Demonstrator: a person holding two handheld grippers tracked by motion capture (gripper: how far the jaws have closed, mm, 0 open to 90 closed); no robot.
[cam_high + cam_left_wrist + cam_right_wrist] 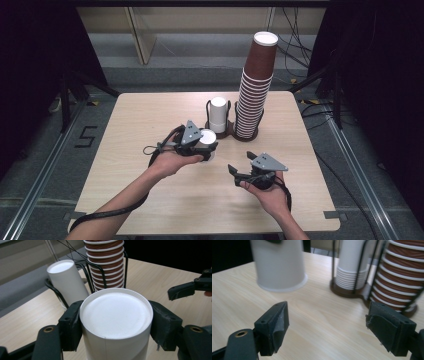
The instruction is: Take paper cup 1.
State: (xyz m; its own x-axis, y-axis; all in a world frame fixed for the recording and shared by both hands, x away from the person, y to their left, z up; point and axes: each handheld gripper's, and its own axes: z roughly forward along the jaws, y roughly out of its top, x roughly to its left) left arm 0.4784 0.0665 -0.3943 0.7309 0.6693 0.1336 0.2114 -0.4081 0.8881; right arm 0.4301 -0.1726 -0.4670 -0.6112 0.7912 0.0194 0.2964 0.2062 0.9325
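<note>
My left gripper [204,146] is shut on a white paper cup [207,137] turned upside down, its flat bottom facing up. In the left gripper view the two black pads clamp the cup [116,315] on both sides just below that bottom. From the right gripper view the cup [279,265] has its rim down at the tabletop; I cannot tell whether it touches. My right gripper [243,164] is held to the right of the cup, near the table's front. It stands open [329,330] with only bare wood between its jaws.
Behind the held cup a short stack of white cups [218,115] sits in a black wire holder. A tall stack of brown cups [256,85] stands in a second holder right of it. The wooden table [140,120] has bare room at left and front.
</note>
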